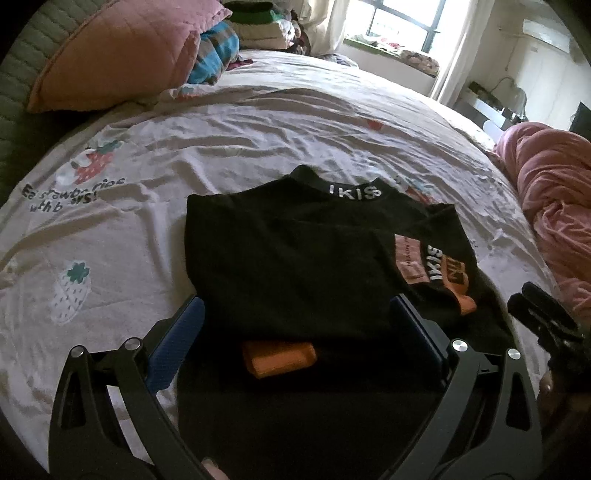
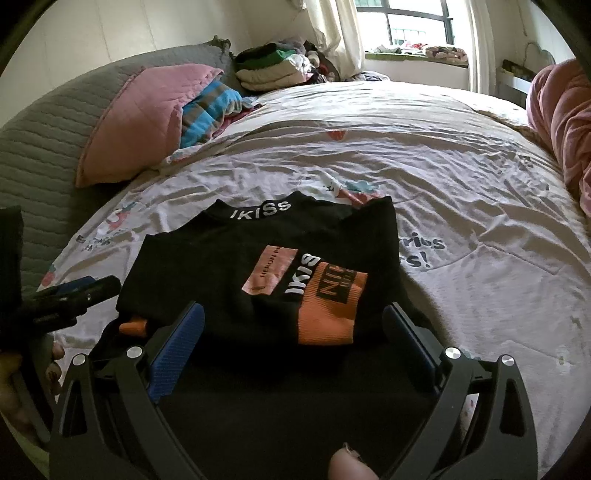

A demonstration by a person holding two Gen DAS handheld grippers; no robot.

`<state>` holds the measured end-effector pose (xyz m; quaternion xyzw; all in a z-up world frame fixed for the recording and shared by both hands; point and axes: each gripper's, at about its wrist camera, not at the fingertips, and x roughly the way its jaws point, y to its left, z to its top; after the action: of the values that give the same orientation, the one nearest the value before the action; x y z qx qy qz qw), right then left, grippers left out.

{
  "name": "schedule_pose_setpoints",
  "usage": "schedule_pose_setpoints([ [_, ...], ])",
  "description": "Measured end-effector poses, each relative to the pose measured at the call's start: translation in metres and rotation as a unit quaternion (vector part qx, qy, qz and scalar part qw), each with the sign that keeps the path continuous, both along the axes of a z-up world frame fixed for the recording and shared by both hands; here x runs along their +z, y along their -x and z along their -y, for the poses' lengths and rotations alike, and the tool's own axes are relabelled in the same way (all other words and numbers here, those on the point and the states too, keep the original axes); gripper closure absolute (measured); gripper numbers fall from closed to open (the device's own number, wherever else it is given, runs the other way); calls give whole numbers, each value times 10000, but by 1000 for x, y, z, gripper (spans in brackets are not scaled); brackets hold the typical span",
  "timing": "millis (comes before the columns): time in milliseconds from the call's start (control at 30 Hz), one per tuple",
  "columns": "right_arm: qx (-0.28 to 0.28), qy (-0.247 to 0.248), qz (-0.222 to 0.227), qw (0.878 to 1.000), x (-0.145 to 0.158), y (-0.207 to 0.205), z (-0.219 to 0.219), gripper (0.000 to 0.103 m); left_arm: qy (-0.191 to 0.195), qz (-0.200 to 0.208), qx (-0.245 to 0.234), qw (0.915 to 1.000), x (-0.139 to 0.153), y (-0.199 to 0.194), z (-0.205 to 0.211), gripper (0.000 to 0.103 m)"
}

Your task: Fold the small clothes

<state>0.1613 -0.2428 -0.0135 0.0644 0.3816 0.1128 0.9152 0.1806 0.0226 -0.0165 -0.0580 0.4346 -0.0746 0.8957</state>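
Both grippers are held wide apart above the near edge of a black top point(image 1: 288, 258), with nothing clamped between the blue pads. Left gripper point(image 1: 295, 332) is seen over the garment's left half, where an orange cuff point(image 1: 279, 358) lies between its spread fingers without being touched. Right gripper point(image 2: 293, 332) is released too, over the orange-and-black sleeve point(image 2: 328, 306) folded across the front. The top is laid flat and partly folded on a crumpled strawberry-print sheet point(image 2: 461, 184), its collar lettered in white and turned away toward the window point(image 2: 413, 22). A pink pillow point(image 2: 140, 118) and a pile of clothes point(image 2: 273, 66) are seen at the far left, and a pink blanket point(image 1: 554, 206) at the right.
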Motion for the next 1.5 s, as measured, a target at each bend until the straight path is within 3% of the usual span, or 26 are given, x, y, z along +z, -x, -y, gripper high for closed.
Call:
schedule_pose_setpoints([
  [433, 122, -46, 170, 9998, 19, 26, 6, 6, 331, 183, 205, 9991, 3, 43, -11, 10],
  [1033, 235, -225, 479, 9983, 50, 70, 19, 6, -51, 182, 430, 9989, 23, 102, -32, 10],
  [1500, 390, -340, 662, 9965, 67, 105, 33, 5, -75, -16, 849, 9964, 35, 157, -71, 10],
])
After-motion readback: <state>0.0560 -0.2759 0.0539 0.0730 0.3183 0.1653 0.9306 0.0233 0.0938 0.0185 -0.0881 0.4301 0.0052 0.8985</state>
